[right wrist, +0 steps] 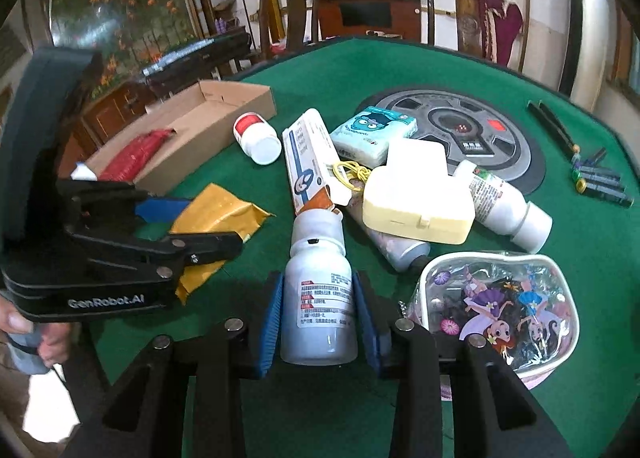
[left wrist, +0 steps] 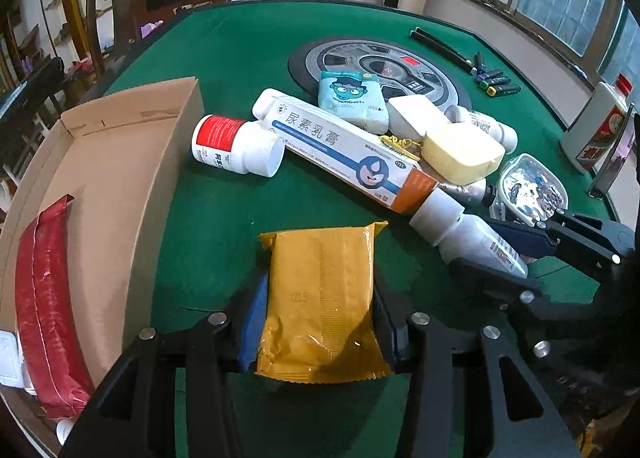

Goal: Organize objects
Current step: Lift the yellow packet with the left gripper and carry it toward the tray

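So on my left gripper [left wrist: 320,310] I've got the jaws clamped on the yellow snack packet [left wrist: 320,302], blue pads pressed into both long sides, packet sitting just off the green bench [left wrist: 224,57] near the front edge. The cardboard box [left wrist: 120,161] is right beside it on the left, with a red packet [left wrist: 48,298] already lying along its inner wall. My right gripper [right wrist: 320,322] has its jaws around the white pill bottle [right wrist: 320,298], which lies on its side with the cap pointing away from me; the pads look snug against the body, though I can't tell how firmly they press. The rest of the pile is just beyond: a long ointment box [left wrist: 352,153], a red-labelled bottle [left wrist: 236,145] lying beside it toward the cardboard box, a tissue pack [left wrist: 352,101], a cream plastic case [left wrist: 464,153] and a clear cartoon pouch [right wrist: 504,306] touching my right jaw's outer side. Markers [left wrist: 496,83] sit well apart at the far right.
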The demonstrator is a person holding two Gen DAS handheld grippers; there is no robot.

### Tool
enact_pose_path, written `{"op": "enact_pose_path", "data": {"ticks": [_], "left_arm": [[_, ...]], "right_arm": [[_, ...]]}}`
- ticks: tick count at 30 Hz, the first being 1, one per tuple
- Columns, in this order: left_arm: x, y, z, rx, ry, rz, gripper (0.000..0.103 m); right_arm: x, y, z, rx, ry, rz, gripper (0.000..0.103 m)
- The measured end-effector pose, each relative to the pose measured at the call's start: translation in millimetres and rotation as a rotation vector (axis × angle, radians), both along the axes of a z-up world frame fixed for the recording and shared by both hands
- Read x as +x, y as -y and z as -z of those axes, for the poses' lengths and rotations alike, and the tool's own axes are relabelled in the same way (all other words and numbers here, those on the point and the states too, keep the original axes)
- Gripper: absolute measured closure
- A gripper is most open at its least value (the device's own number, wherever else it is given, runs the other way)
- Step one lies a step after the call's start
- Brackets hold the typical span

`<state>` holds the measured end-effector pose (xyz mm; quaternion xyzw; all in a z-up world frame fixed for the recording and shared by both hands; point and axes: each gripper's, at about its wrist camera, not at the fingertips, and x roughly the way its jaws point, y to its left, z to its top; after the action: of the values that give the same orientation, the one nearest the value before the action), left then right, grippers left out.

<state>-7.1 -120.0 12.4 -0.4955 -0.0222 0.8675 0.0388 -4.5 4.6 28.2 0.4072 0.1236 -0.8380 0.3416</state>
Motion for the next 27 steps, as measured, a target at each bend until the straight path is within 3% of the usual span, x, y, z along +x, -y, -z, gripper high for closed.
{"op": "enact_pose_path", "data": {"ticks": [4, 11, 27], "left_arm": [[2.0, 2.0, -0.6, 0.009, -0.001, -0.014, 0.057], [6.7, 9.4, -6.2, 0.041, -0.009, -0.062, 0.058], [11.0, 18.8, -29.2, 0.078, -0.083, -0.135, 0.058]], "right_arm": [[0.0, -1.7, -1.2, -0.001, -0.014, 0.007, 0.066], [-5.5, -31.6, -17.6, -0.188, -0.007, 0.054, 0.066], [-1.3, -40.0, -33.4, -0.281, -0.01, 0.076, 0.066]]}}
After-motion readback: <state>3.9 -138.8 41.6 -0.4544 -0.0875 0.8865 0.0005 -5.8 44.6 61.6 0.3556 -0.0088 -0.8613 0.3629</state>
